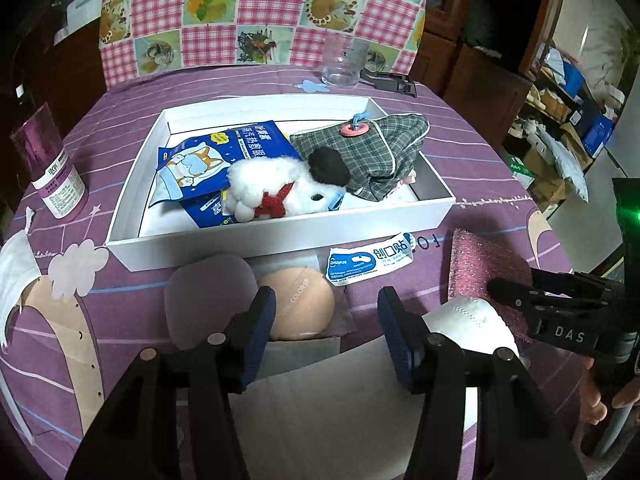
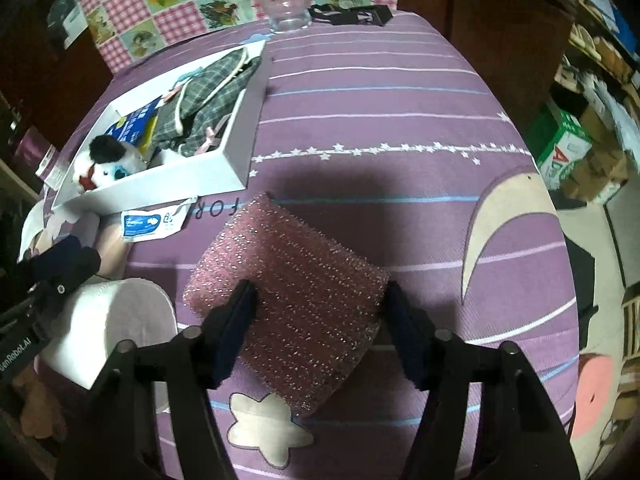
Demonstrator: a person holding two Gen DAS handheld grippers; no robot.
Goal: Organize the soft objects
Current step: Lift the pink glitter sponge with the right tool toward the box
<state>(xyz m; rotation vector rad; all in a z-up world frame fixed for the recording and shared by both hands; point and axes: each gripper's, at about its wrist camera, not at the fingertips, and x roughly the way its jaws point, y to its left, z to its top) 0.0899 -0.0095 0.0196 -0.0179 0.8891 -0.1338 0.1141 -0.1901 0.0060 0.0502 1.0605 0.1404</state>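
Left gripper (image 1: 326, 320): angled down over the table edge near the box, jaws parted, nothing between the pads.
Right gripper (image 2: 320, 316): angled down steeply, right of the box, jaws astride the sponge (image 2: 288, 304); left pad touching its edge, right pad at its corner, contact unclear.
Hand (image 1: 600, 396): fingers wrapped round the right gripper's handle.

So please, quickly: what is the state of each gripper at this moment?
Left gripper: open, holding nothing; the beige round pad lies beyond its fingers.
Right gripper: jaws straddle the pink sponge; a firm grip cannot be told.
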